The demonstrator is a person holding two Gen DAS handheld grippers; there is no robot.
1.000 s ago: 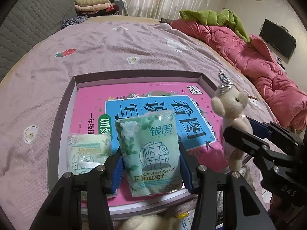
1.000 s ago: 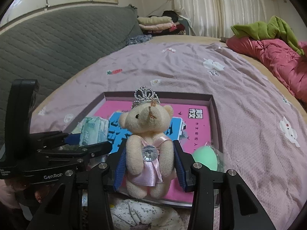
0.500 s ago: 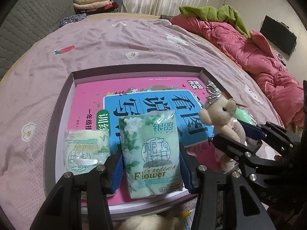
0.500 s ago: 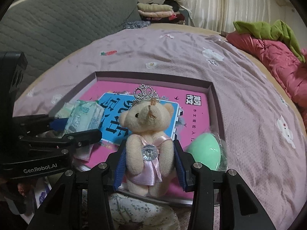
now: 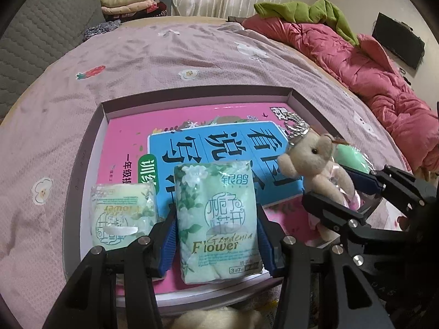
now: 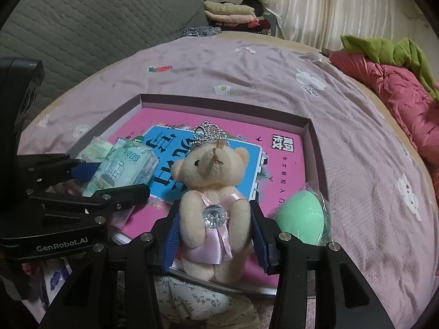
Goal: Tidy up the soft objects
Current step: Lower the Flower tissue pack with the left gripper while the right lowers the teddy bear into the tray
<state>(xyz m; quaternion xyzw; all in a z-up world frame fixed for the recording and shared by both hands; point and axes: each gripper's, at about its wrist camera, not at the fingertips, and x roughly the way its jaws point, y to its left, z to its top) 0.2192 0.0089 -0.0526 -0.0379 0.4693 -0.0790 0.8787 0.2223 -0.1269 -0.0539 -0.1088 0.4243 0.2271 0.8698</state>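
Observation:
My left gripper [image 5: 216,219] is shut on a green tissue pack [image 5: 216,219] marked "Gardenia Flower", held over the near edge of a shallow purple box [image 5: 192,96]. A second, smaller tissue pack [image 5: 122,213] lies in the box to its left. A pink and blue book [image 5: 129,137] covers the box floor. My right gripper [image 6: 215,219] holds a beige teddy bear [image 6: 211,175] with a crown and pink dress, upright on the book's near edge. Its jaws are opening, and the blue pads still touch the bear's sides. A green egg-shaped sponge [image 6: 300,219] lies in the box's right corner.
The box sits on a mauve bedspread [image 5: 164,54]. A pink quilt [image 5: 370,76] with a green garment [image 5: 301,11] runs along the right. Folded clothes [image 6: 230,11] and a grey padded headboard [image 6: 82,27] stand behind. Flowered cloth [image 6: 197,301] lies just below the box.
My right gripper has sunk with the bear, which now sits lower on the book beside the green sponge. The left gripper with the tissue pack has stayed put.

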